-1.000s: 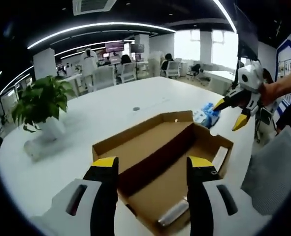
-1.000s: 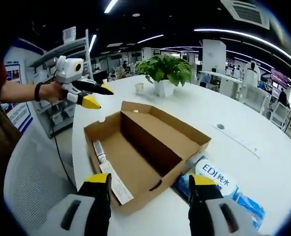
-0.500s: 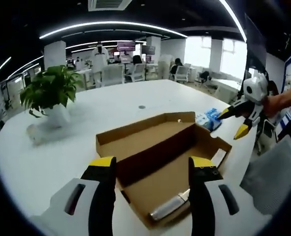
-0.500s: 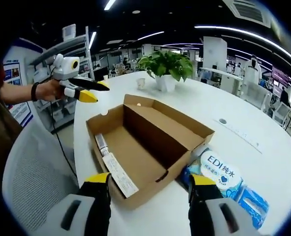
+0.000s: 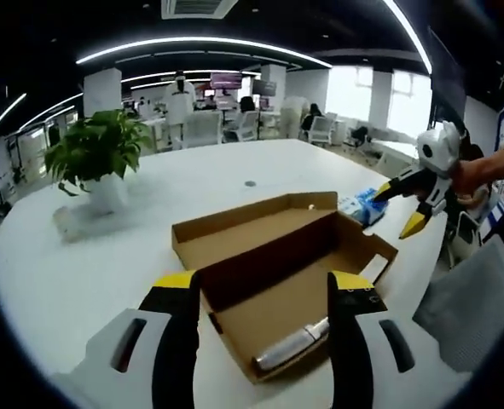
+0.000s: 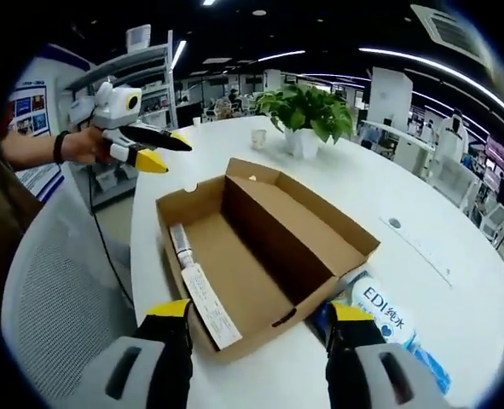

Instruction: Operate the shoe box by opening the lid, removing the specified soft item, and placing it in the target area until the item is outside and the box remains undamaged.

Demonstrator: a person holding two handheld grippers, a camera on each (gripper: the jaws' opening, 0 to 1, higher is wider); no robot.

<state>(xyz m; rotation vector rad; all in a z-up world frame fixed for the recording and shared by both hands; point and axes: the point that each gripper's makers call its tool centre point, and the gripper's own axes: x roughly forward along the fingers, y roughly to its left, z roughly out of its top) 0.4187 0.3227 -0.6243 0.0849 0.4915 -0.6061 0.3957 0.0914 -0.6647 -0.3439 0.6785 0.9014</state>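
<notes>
— Two grippers, one open shoe box (image 5: 286, 264) on a white table (image 5: 132, 247). What's inside?

— Its lid stands folded back. A silvery tube (image 5: 292, 345) and a paper slip (image 6: 209, 305) lie along one inner wall.

— And the soft item?

— A blue-and-white soft pack (image 6: 394, 325) lies outside, on the table, touching the box's outer wall.

— The grippers?

— Both held above the table, jaws spread wide, gripping nothing. The left gripper (image 5: 262, 294) points over the tube; the right gripper (image 6: 256, 319) frames the box's near corner, the pack just beside its right jaw. A potted plant (image 6: 307, 115) stands beyond.

Open shoe box (image 6: 264, 247) lies beside blue wipes pack (image 6: 394, 321).
</notes>
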